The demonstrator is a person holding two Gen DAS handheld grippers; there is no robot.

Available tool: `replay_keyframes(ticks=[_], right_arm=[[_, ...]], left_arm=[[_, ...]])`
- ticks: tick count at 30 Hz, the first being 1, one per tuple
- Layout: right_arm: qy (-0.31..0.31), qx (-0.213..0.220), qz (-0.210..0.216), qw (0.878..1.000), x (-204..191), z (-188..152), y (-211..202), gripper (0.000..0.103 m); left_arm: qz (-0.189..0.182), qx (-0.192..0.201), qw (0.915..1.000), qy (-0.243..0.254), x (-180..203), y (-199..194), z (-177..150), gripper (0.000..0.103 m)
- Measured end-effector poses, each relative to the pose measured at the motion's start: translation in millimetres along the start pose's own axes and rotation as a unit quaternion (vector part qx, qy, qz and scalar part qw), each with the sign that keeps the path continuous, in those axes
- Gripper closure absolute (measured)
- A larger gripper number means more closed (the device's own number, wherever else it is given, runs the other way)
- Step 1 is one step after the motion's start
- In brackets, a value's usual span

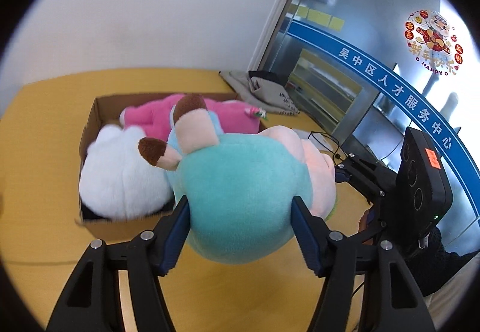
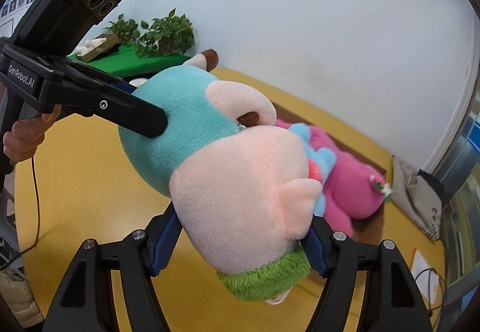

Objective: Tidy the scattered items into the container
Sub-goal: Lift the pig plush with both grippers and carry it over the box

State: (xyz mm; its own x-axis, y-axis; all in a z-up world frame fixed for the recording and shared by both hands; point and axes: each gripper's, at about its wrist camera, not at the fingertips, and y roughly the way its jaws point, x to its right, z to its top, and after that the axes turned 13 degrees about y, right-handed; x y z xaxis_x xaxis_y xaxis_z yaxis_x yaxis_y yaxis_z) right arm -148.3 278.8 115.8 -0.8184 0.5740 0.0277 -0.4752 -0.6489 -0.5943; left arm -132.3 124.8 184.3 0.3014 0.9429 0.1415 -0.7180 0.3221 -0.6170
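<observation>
A big teal plush animal with a pale pink snout, brown-tipped ears and a green collar hangs in the air above the yellow table. My left gripper is shut on the back of its teal head. My right gripper is shut on its snout and neck. In the right wrist view one left finger presses into the head. An open cardboard box lies just beyond, holding a white plush and a pink plush. The held toy hides part of the box.
A beige cloth bag lies at the table's far corner by a glass door. A black cable and a paper sheet lie at the right. Potted plants stand on a green shelf. A hand holds the left gripper's handle.
</observation>
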Motion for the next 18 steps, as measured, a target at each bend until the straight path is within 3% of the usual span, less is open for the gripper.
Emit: replay_keyframes(ticks=[18], right_arm=[[0.026,0.107,-0.041,0.993,91.7,83.7,-36.1,0.027]], left_arm=[[0.009,0.048,0.9966,0.067,6.5,24.0,144.7,0.039]])
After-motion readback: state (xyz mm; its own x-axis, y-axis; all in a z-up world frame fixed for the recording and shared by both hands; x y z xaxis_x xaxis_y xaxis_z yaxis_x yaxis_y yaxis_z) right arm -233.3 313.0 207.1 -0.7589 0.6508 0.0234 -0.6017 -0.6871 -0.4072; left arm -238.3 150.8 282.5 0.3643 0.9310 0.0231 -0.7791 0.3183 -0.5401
